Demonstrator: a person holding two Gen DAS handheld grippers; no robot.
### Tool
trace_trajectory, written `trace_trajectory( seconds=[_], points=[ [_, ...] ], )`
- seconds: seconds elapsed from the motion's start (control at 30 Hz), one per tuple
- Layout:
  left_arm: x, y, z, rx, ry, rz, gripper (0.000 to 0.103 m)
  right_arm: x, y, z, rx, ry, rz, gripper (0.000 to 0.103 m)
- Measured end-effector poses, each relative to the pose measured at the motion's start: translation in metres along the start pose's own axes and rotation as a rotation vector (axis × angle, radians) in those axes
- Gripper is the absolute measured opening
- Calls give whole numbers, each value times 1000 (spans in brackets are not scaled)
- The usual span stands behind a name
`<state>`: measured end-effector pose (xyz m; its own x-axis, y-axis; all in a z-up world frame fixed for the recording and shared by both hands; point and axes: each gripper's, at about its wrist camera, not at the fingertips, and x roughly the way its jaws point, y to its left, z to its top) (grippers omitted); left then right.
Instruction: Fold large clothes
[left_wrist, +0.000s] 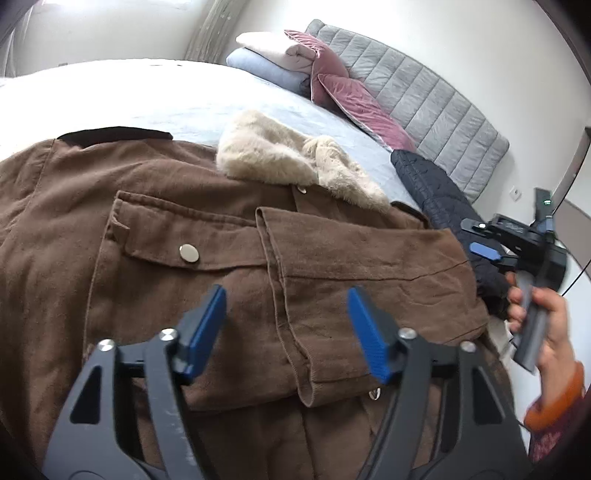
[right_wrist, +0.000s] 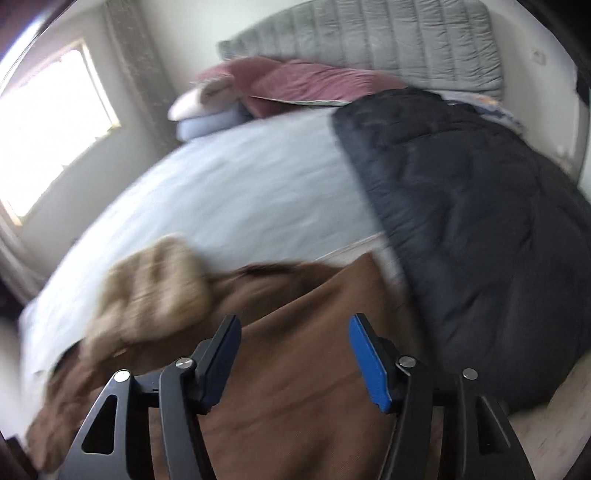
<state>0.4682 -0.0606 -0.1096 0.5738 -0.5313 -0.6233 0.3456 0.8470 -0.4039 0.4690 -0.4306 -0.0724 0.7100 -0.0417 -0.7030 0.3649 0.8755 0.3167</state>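
Note:
A brown jacket (left_wrist: 184, 229) with a beige fur collar (left_wrist: 280, 155) lies spread on the bed, one sleeve (left_wrist: 354, 266) folded across its front. My left gripper (left_wrist: 286, 321) is open and empty just above the jacket's middle, over the sleeve cuff. My right gripper (right_wrist: 293, 354) is open and empty above the jacket's right side (right_wrist: 295, 369); its view is blurred. In the left wrist view the right gripper (left_wrist: 517, 243) shows at the jacket's right edge, held by a hand.
A pale blue bedsheet (left_wrist: 147, 96) covers the bed. A dark navy quilted garment (right_wrist: 461, 206) lies right of the jacket. Pink cushions (left_wrist: 351, 96), folded blankets (left_wrist: 273, 59) and a grey padded headboard (left_wrist: 424, 96) stand at the far end. A window (right_wrist: 48, 122) is at left.

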Motion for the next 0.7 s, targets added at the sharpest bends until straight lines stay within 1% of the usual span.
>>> trace_trajectory(
  seconds=[0.07,0.13,0.17,0.2,0.23,0.27,0.33,0.37,0.43,0.5,0.53,0.57,0.63,0.7],
  points=[
    [7,2,-1,0,32,23,72,1,8,-19,-6,29,27,65],
    [12,3,-2,-8,51,29,73,12,8,-34,-10,54,13,69],
    [12,3,-1,-10,53,22,77,24,7,-42,-21,94,-15,72],
    [11,4,-1,-14,52,10,83,31,6,-47,-26,122,-39,72],
    [11,4,-1,-18,53,7,86,39,3,-53,-29,138,-50,72],
    [10,5,-1,-20,56,12,88,41,2,-57,-36,128,-49,72],
    [10,6,-1,-23,70,24,88,35,6,-61,-61,96,-56,72],
    [9,6,-1,-24,73,29,88,29,7,-63,-55,86,-44,72],
    [7,6,0,-34,81,59,90,18,9,-67,-45,80,26,74],
    [3,8,2,-53,82,105,92,13,18,-66,-97,141,92,75],
    [0,9,3,-60,80,137,92,5,23,-64,-131,146,124,75],
    [-1,9,4,-63,79,158,92,-5,27,-64,-160,128,146,76],
    [-10,11,7,-91,78,210,92,-18,35,-66,-222,125,164,79],
    [-20,13,11,-102,85,243,92,-30,39,-68,-264,127,176,80]
  ],
)
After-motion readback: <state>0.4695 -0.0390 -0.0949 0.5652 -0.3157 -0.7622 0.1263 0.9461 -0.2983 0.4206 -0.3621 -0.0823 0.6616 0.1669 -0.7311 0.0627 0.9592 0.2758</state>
